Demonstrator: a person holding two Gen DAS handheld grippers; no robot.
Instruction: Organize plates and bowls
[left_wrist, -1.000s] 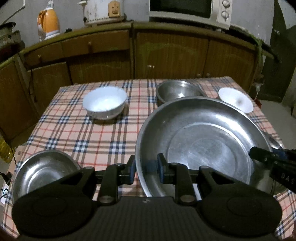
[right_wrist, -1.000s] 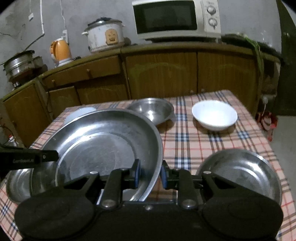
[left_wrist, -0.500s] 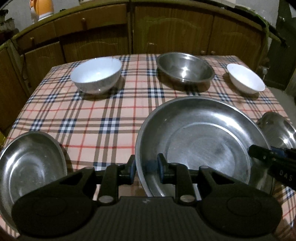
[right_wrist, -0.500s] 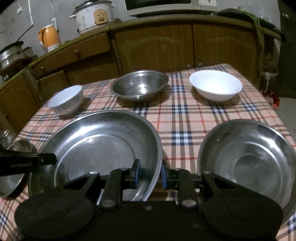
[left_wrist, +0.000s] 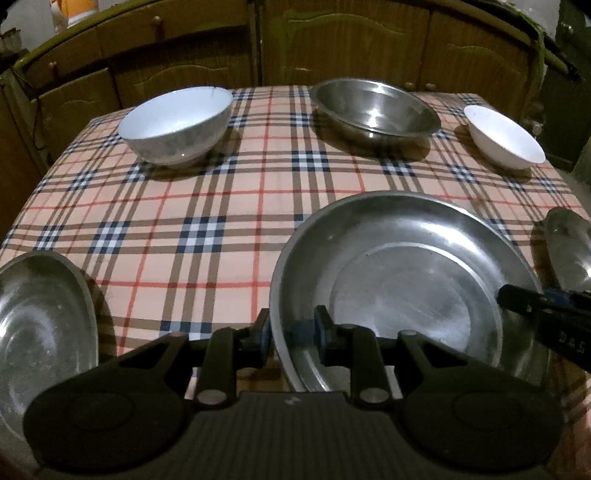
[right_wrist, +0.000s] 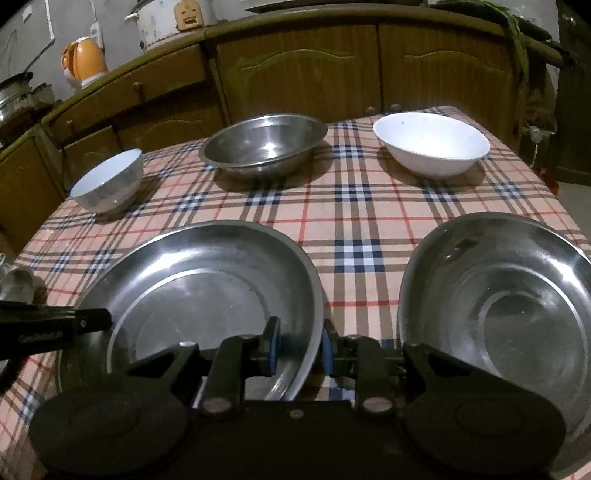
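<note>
With both claws, left gripper (left_wrist: 291, 330) and right gripper (right_wrist: 297, 345), nearly closed and pinching opposite rims of the big steel plate (left_wrist: 399, 291) low over the checked tablecloth (left_wrist: 207, 206), between two smaller steel plates (right_wrist: 498, 314): placing step, next up a level, simultaneous release.

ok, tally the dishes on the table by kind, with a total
Steel plates: 3. Large one held by both claws, smaller one to its right, smaller one to its left.
Steel bowl: 1
White bowls: 2. Deep one, shallow one
Total: 6
</note>
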